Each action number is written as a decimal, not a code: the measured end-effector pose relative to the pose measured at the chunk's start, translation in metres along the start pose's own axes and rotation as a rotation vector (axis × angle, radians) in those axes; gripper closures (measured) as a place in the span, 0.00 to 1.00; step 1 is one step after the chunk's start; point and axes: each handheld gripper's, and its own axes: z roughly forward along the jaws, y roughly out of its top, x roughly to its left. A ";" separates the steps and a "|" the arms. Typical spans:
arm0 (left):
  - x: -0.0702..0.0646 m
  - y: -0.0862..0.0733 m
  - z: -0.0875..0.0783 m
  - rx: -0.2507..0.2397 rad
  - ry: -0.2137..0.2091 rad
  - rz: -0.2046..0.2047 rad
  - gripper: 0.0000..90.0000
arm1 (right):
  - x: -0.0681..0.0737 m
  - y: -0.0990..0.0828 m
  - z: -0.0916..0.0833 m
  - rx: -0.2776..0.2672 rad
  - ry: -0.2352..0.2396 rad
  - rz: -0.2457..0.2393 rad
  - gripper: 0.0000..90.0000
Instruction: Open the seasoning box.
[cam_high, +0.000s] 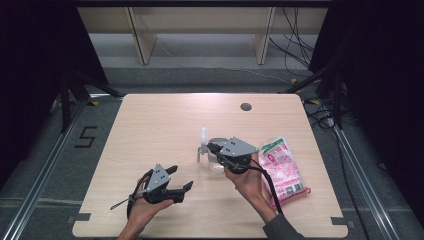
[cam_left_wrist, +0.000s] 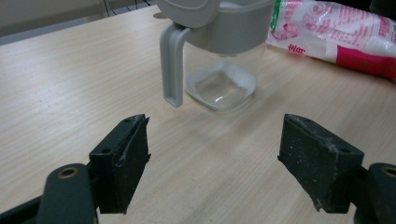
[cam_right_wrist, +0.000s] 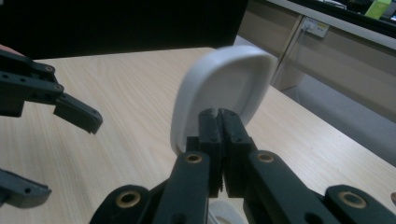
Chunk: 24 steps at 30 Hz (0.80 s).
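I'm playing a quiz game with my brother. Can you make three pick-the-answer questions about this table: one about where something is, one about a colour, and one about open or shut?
1. In the high view, where does the pink bag lie from the jug?
A. To its left
B. To its right
C. Inside it

2. What colour is the jug's handle?
A. Grey
B. Red
C. Green

3. How is the left claw?
A. Shut tight
B. Open, with nothing in it
C. Shut on the bag

Answers:
1. B: the bag lies flat on the table, between the jug and the right edge.
2. A: the left gripper view shows a grey handle below the grey top.
3. B: its two black jaws stand far apart, with bare wood between them.
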 end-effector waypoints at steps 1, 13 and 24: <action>0.000 -0.001 0.001 -0.001 -0.001 -0.010 0.26 | 0.002 0.000 0.000 -0.002 -0.001 0.009 0.99; 0.002 -0.003 0.000 0.002 -0.019 -0.063 0.26 | -0.029 -0.009 -0.029 0.019 -0.056 0.085 0.67; 0.001 -0.004 0.003 0.001 -0.040 -0.063 0.26 | -0.079 -0.050 -0.085 0.139 -0.099 0.286 0.51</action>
